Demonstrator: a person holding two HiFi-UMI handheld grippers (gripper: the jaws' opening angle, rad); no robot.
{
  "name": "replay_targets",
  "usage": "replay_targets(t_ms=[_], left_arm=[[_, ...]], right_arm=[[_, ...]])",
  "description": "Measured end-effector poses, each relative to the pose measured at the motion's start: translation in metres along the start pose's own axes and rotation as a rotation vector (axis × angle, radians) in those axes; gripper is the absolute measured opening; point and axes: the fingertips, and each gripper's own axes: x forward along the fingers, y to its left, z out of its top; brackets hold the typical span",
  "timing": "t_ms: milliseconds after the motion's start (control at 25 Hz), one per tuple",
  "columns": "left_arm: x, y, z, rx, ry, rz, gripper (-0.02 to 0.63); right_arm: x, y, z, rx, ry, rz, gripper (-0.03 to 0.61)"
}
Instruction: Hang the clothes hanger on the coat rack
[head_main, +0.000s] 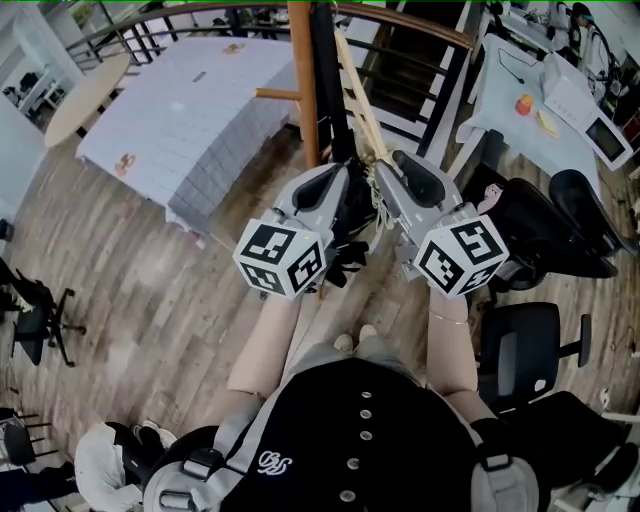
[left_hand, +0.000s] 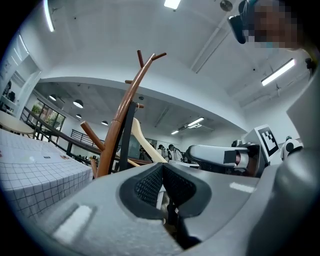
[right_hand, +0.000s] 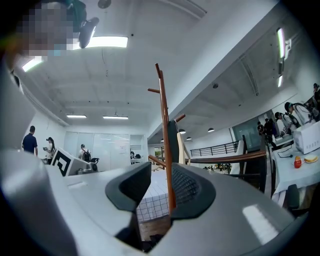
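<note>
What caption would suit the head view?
Seen from above: a person's left gripper and right gripper point at a wooden coat rack, a clothes hanger alongside its pole.

The coat rack (right_hand: 164, 125) is made of smooth, reddish-brown wood with a slight sheen, and the hanger (left_hand: 145, 145) of paler, matt wood. The left gripper (left_hand: 162, 185) and right gripper (right_hand: 157, 187) are cased in matt grey plastic and fitted with dark, finely ribbed pads (right_hand: 187, 187). The floor (head_main: 150, 290) is laid in matt wooden planks.
</note>
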Motion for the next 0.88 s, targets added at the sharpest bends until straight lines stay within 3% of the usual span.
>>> replay_targets(t_ms=[160, 320, 600, 880], left_arm=[[0.003, -0.01, -0.002, -0.044, -0.015, -0.016, -0.002], [0.005, -0.022, -0.002, -0.029, -0.022, -0.019, -0.002], [0.011, -0.041, -0.016, -0.051, -0.008, -0.007, -0.002], [0.011, -0.049, -0.024, -0.04, 0.006, 0.026, -0.002]], right_arm=[[-0.013, -0.008, -0.003, 0.004, 0.0, -0.047, 0.069], [-0.022, -0.013, -0.003, 0.019, -0.014, -0.053, 0.003], [-0.027, -0.001, -0.011, -0.049, 0.042, 0.037, 0.0], [-0.038, -0.01, -0.018, -0.066, 0.055, 0.049, 0.0]])
